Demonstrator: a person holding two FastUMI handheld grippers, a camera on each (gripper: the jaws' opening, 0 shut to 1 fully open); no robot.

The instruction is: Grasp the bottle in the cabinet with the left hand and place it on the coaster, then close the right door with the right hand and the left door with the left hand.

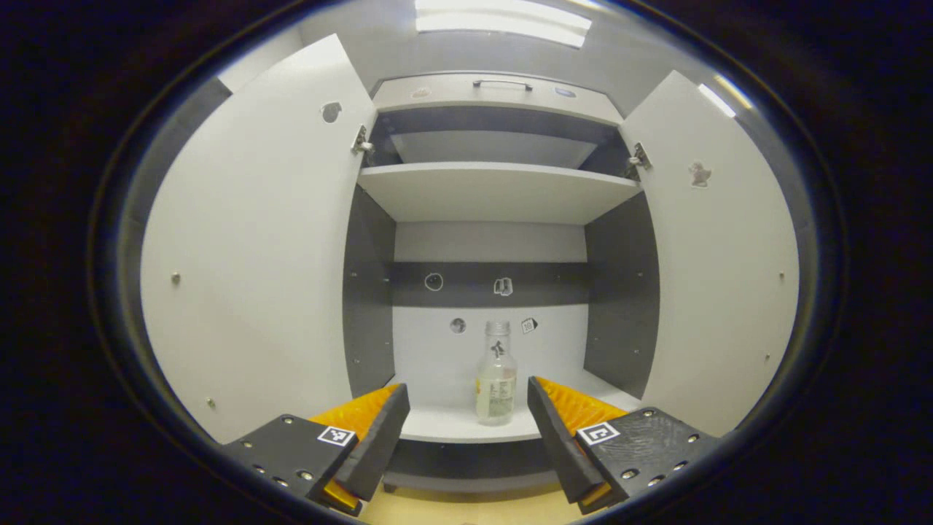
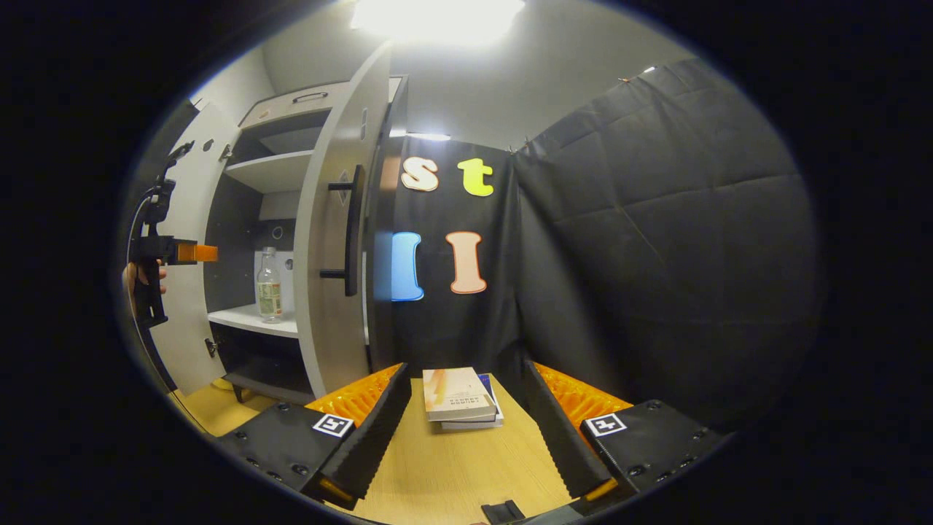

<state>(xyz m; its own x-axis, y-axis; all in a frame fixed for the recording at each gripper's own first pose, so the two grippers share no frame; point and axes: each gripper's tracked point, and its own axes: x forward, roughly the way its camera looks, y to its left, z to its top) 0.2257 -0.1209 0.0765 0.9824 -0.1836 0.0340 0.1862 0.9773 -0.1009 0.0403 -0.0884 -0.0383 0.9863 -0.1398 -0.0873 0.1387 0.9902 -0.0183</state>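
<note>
Left gripper view: I look straight into the open cabinet (image 1: 488, 191). The bottle (image 1: 496, 376) stands upright near the front edge of the lower shelf (image 1: 452, 423), a little right of the middle between my fingers.
Left gripper (image 1: 466, 430): released, jaws wide apart, not touching anything. It is in front of the shelf, not yet around the bottle.
Right gripper view: my right gripper (image 2: 466, 430) is spread open and holds nothing, above the wooden table (image 2: 452, 474), with a stack of books (image 2: 459, 397) lying ahead of it.
Doors: the left door (image 1: 248, 248) and the right door (image 1: 721, 270) both stand open. In the right gripper view I see the right door's handle (image 2: 353, 230).
Risk, tipping: the bottle looks light and narrow. If one finger reaches it first, I think it can fall over or slide back.
Risk, slipping: the bottle looks smooth; if I grip at the neck it may turn in the jaws.
Risk, collision: the shelf edge is just under the fingers; coming in too low could strike it.
Coaster: I cannot find it, so where to place the bottle is uncertain for me.
</note>
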